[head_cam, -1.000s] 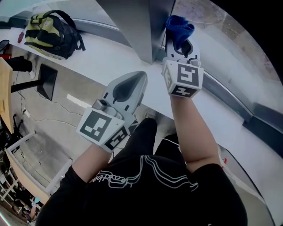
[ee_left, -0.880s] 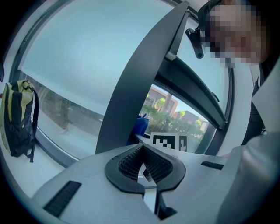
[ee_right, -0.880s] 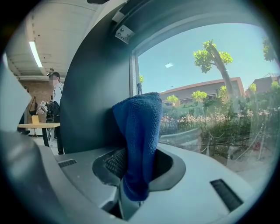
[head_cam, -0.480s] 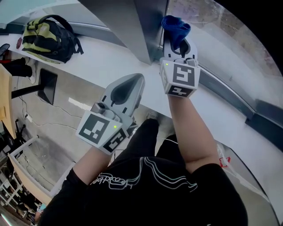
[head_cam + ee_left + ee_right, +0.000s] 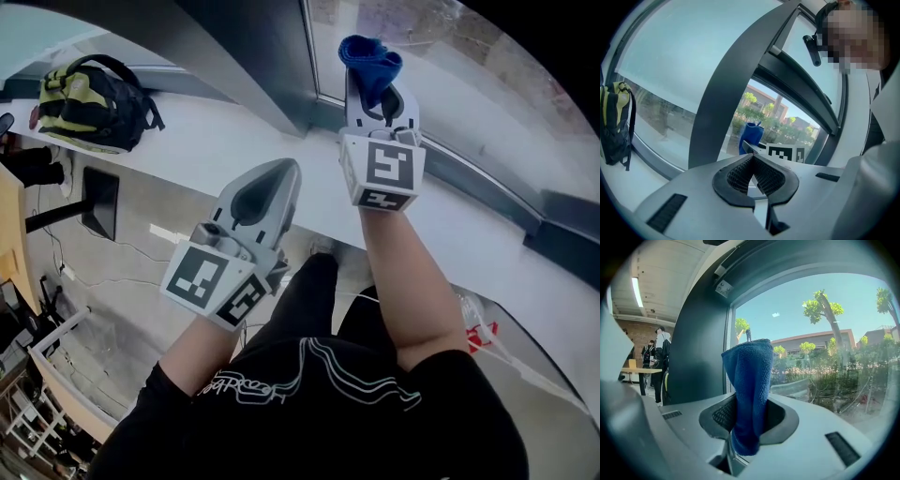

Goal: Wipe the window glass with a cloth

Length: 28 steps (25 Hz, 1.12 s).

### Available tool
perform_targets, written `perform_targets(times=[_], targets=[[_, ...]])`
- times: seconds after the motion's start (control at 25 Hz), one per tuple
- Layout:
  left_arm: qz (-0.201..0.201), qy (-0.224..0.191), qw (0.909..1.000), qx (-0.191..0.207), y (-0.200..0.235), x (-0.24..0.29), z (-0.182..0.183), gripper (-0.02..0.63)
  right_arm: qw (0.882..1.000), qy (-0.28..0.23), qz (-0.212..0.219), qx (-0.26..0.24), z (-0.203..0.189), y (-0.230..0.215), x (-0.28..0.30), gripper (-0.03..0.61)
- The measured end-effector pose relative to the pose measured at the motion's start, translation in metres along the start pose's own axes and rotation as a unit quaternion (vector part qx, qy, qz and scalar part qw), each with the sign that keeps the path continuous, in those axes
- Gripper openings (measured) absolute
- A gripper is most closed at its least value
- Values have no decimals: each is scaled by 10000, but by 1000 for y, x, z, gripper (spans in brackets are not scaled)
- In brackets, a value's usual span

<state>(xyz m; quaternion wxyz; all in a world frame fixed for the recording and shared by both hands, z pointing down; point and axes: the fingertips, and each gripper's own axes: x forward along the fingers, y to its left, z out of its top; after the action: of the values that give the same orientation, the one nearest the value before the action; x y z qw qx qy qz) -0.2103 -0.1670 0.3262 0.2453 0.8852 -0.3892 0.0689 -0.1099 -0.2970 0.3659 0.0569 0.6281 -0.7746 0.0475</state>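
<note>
Backpack (image 5: 89, 89) on desk (image 5: 211, 131), well left of window pillar (image 5: 253, 66). Left gripper (image 5: 289, 171) below and just left of pillar, over desk edge; jaws pressed together, nothing between. Right gripper (image 5: 378, 98) just right of pillar, jaws pinching blue cloth (image 5: 370, 58), held upright before window glass (image 5: 450, 66); contact unclear.

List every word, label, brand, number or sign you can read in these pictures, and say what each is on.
None can be read.
White script print on the black shirt: too warped to read.
Cube on the left gripper and cube on the right gripper: square marker patterns, no words.
Backpack, blue cloth: no label visible.
</note>
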Motion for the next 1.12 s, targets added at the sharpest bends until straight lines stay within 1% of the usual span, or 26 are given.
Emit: perform_targets(times=[0.08, 0.36, 0.52, 0.76, 0.92, 1.12], targets=[[-59, 15, 10000, -5, -10, 6, -4, 3, 9999, -28, -37, 89, 1, -10, -9, 94], [-301, 88, 9995, -85, -49, 31, -24, 3, 9995, -142, -244, 124, 5, -58, -43, 94], [-414, 107, 9990, -83, -75, 46, -37, 3, 9990, -62, -424, -149, -7, -93, -67, 94], [-585, 236, 9980, -8, -111, 65, -59, 3, 9970, -126, -760, -14, -17, -148, -106, 94], [-667, 352, 9971, -35, -133, 77, -76, 3, 9955, -154, -931, 1, -22, -181, -129, 94], [-792, 451, 9958, -14, -171, 94, -93, 3, 9946, -145, -1031, -22, -27, -221, -157, 94]])
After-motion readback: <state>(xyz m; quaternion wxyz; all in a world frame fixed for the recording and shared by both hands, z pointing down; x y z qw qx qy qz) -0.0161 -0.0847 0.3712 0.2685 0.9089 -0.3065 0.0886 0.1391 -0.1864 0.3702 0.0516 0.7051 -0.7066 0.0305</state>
